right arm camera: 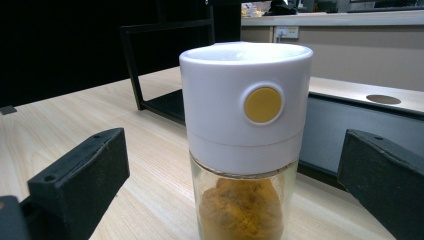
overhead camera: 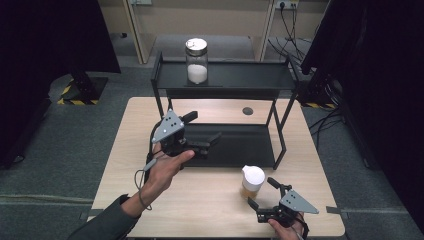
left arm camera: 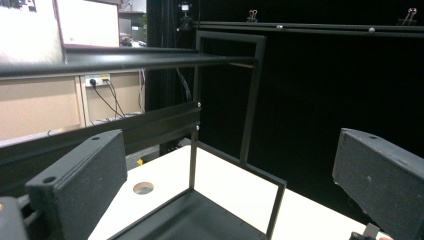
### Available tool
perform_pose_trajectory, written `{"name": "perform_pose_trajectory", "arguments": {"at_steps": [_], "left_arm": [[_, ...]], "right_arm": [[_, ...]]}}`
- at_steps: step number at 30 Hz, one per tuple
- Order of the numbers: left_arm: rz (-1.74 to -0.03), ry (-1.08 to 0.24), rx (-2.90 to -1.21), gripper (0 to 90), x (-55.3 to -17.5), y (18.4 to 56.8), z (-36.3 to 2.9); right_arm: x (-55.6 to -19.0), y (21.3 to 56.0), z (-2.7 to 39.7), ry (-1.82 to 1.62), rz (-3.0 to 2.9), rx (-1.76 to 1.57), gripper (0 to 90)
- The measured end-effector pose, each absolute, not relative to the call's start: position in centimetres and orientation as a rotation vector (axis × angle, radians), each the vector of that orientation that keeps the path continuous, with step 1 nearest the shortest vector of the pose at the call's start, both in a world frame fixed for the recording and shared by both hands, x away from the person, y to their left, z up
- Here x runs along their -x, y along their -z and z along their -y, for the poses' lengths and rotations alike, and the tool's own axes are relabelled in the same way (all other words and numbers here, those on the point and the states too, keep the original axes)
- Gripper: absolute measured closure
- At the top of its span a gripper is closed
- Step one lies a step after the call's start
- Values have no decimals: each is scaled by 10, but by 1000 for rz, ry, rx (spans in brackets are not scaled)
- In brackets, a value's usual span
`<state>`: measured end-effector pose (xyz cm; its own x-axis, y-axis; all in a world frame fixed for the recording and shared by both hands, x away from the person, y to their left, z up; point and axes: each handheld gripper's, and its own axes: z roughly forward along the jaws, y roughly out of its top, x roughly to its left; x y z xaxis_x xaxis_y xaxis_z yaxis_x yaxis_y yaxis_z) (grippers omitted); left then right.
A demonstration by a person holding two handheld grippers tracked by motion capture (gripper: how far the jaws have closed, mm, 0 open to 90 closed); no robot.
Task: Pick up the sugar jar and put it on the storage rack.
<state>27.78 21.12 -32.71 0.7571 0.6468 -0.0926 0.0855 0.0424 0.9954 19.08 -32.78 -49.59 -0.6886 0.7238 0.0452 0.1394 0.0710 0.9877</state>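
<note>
A spice jar (overhead camera: 252, 181) with a white lid and orange powder stands on the table near its front right. In the right gripper view the spice jar (right arm camera: 245, 135) shows a yellow button on its lid. My right gripper (overhead camera: 262, 192) is open just behind the jar, with both jaws wide and apart from it. In its own view the right gripper (right arm camera: 235, 175) frames the jar without touching. My left gripper (overhead camera: 204, 127) is open and empty over the lower shelf (overhead camera: 240, 145) of a black rack. The left gripper (left arm camera: 230, 165) faces the rack's frame.
A glass jar (overhead camera: 196, 62) of white powder with a metal lid stands on the rack's upper shelf (overhead camera: 240, 75). The wooden table (overhead camera: 200, 200) has a round cable hole (overhead camera: 247, 111) under the rack. Black curtains hang left and right.
</note>
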Motion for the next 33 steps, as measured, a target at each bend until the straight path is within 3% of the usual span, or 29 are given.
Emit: {"name": "perform_pose_trajectory", "arguments": {"at_steps": [33], "left_arm": [[-582, -441, -1510, 1, -252, 422, -210]], "right_arm": [[-190, 496, 328, -1658, -1887, -856, 5]]}}
